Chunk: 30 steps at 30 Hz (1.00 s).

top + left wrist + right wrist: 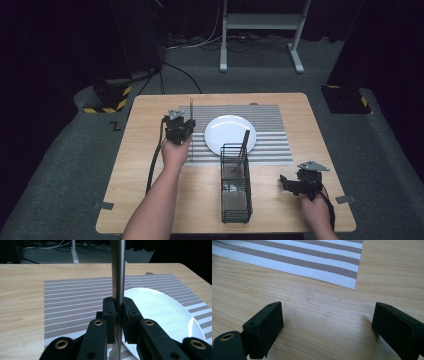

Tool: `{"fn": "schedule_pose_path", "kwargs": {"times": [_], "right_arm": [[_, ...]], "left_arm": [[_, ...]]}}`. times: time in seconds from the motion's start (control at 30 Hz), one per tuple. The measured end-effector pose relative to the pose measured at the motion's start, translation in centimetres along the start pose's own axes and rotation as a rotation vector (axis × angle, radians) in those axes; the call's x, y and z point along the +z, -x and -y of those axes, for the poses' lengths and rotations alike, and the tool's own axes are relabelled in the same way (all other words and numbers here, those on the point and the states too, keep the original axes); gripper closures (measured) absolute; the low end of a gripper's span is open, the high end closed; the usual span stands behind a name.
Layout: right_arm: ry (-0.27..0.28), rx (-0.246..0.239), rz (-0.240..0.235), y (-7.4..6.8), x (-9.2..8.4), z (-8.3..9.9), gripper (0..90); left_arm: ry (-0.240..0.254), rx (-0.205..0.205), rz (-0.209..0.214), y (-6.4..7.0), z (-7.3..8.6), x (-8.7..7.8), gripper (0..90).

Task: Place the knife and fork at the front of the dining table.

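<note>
My left gripper (179,129) (119,311) is shut on a metal utensil (191,107) (118,270). The utensil's handle stands upright between the pads, over the left part of the striped placemat (272,125) (75,300). A white plate (227,127) (162,315) lies on the mat just right of that gripper. A black wire caddy (236,192) stands at the table's front middle, and a second utensil (244,144) leans out of its far end. My right gripper (295,184) (327,320) rests low over bare wood at the front right, open, with nothing between its jaws.
The wooden table (140,165) (312,305) has bare wood along its left side and front. The mat's near right corner (347,280) lies just ahead of the right gripper. A white stand (260,22) and some cables are on the floor beyond the table.
</note>
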State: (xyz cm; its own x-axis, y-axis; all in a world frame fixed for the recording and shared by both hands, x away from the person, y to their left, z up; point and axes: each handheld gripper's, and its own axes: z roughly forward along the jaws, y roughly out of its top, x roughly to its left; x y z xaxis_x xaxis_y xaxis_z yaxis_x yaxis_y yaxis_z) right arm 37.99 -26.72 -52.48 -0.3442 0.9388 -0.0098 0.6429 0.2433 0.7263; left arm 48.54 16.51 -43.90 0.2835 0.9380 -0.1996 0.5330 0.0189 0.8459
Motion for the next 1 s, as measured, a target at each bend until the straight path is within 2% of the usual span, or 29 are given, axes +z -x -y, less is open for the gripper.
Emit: {"fn": "schedule_pose_path", "kwargs": {"times": [0.03,0.07,0.17,0.37,0.7,0.9,1.0], "right_arm": [[0.000,0.000,0.000,0.0,0.0,0.0,9.7],[0.001,-0.001,0.000,0.0,0.0,0.0,9.7],[0.000,0.000,0.000,0.0,0.0,0.0,9.7],[0.000,-0.005,0.000,0.0,0.0,0.0,9.8],[0.001,-0.004,-0.001,0.0,0.0,0.0,9.8],[0.000,-0.004,-0.001,0.0,0.0,0.0,9.8],[0.000,-0.004,0.000,0.0,0.0,0.0,9.8]], "left_arm": [[0.000,0.000,0.000,0.0,0.0,0.0,82.0],[-0.008,0.015,-0.021,0.1,-0.3,-0.2,82.0],[-0.007,0.012,-0.029,-0.1,-0.5,-0.5,81.9],[-0.029,-0.028,-0.014,-0.8,-0.5,-0.6,81.9],[-0.076,-0.056,-0.032,-1.3,-0.4,1.3,81.8],[-0.110,-0.093,-0.056,-1.5,-0.3,3.4,81.9],[-0.117,-0.107,-0.063,-1.6,-0.2,4.0,82.0]]}}
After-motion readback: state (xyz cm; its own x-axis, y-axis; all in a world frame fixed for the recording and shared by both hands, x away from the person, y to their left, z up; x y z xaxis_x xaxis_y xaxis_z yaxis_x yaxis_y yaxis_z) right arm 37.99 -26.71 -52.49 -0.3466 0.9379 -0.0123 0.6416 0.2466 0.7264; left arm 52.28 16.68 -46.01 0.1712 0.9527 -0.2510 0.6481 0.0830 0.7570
